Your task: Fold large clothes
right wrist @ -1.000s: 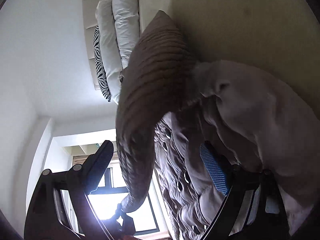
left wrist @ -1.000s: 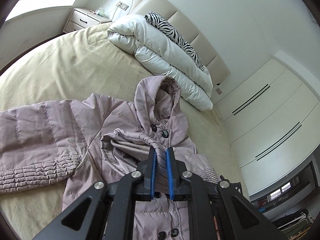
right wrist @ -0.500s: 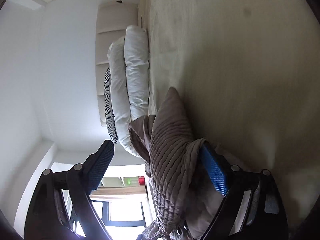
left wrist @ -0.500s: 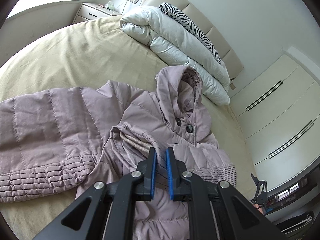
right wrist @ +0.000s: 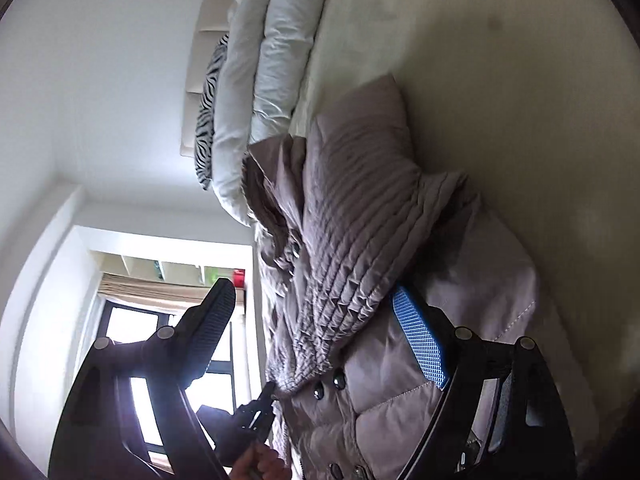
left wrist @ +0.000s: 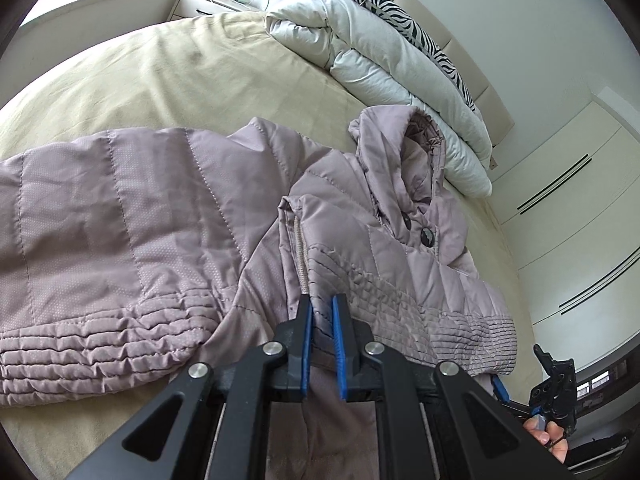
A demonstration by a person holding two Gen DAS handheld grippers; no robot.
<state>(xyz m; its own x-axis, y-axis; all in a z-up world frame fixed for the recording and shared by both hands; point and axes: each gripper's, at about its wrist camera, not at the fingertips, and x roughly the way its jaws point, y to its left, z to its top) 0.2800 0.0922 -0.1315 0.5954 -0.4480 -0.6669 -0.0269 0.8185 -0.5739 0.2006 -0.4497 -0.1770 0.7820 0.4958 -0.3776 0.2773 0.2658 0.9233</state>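
A mauve quilted jacket (left wrist: pixel 160 220) lies face up on the bed, hood (left wrist: pixel 400 152) toward the pillows. One sleeve (left wrist: pixel 360 280) is folded across its chest. My left gripper (left wrist: pixel 322 304) is shut on that sleeve's ribbed cuff, low over the jacket front. The other sleeve spreads out flat to the left. In the right wrist view, which is rolled sideways, the jacket (right wrist: pixel 360 200) fills the middle. My right gripper (right wrist: pixel 312 292) has wide jaws that are closing, with bunched cuff fabric between them. One blue pad (right wrist: pixel 420 344) rests against the cloth and the other finger (right wrist: pixel 212 320) is free.
The bed has a beige sheet (left wrist: pixel 160 72). A folded white duvet (left wrist: pixel 380 48) and a zebra pillow (left wrist: pixel 420 24) lie by the headboard. A nightstand (left wrist: pixel 208 0) stands at the far corner and white wardrobes (left wrist: pixel 560 220) on the right. A person's hand (left wrist: pixel 548 436) holds the right gripper.
My left gripper has sunk with the cuff, and the sleeve now lies flatter across the jacket front. The right gripper has rolled and shifted, and the sleeve no longer drapes over it.
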